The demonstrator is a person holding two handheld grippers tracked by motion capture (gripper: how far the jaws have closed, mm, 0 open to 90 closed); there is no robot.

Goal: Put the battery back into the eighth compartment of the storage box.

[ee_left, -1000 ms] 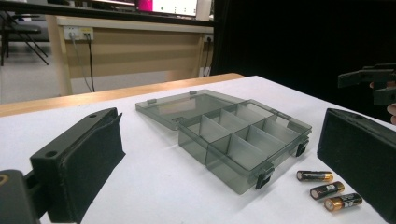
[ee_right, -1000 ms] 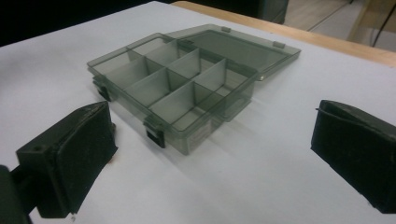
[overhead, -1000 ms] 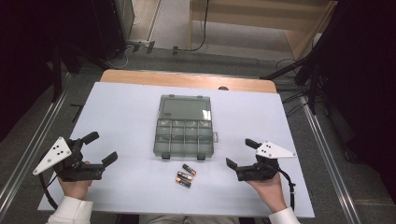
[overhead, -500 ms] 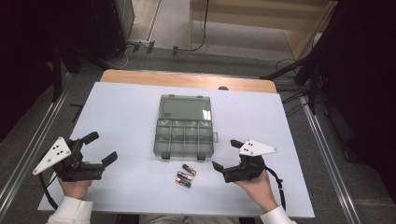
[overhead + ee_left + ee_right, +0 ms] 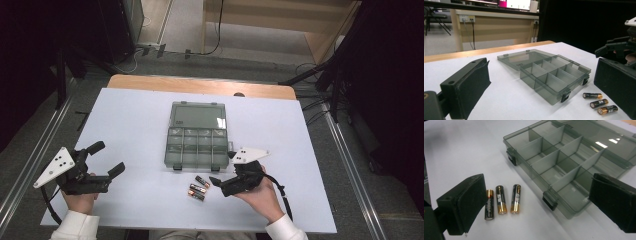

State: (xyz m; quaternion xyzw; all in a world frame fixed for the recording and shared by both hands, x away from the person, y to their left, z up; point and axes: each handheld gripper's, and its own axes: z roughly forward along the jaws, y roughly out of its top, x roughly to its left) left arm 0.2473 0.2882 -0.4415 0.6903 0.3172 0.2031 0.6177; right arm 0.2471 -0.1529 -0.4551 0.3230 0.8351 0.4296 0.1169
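three batteries (image 5: 199, 188) lie side by side on the white counter (image 5: 135, 120), just in front of the open grey compartment box (image 5: 196, 141), near its right latch. the right gripper (image 5: 222, 175) sits low beside them, its fingers spread wide and holding nothing; in the right gripper view one finger (image 5: 464, 202) stands just beside the nearest battery (image 5: 489, 204). the left gripper (image 5: 106, 158) rests well apart at the counter's left edge, fingers spread too and empty. the box's lid lies flat behind its compartments.
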